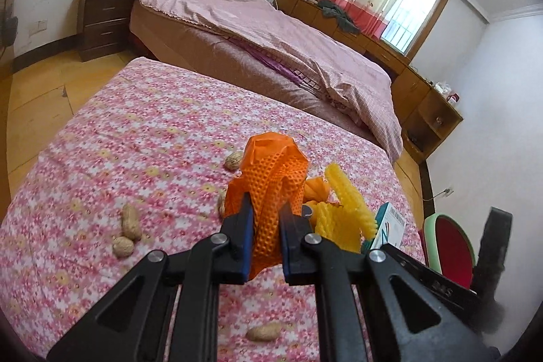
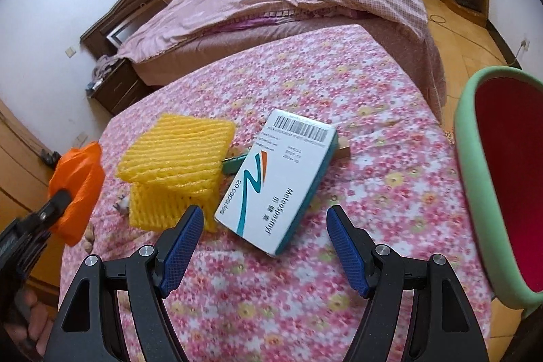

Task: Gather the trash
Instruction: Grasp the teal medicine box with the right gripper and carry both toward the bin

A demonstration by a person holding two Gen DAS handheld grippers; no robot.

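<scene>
Between left claw [image 1: 266, 214] fingers: orange foam net [image 1: 271, 178], long axis upright.

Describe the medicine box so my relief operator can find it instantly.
Look at the floral pink tablecloth in front of the bed. The medicine box lies flat there, ahead of the open right gripper, beside the yellow foam net. It alone is white and rectangular, with a barcode and a teal swoosh.
</scene>
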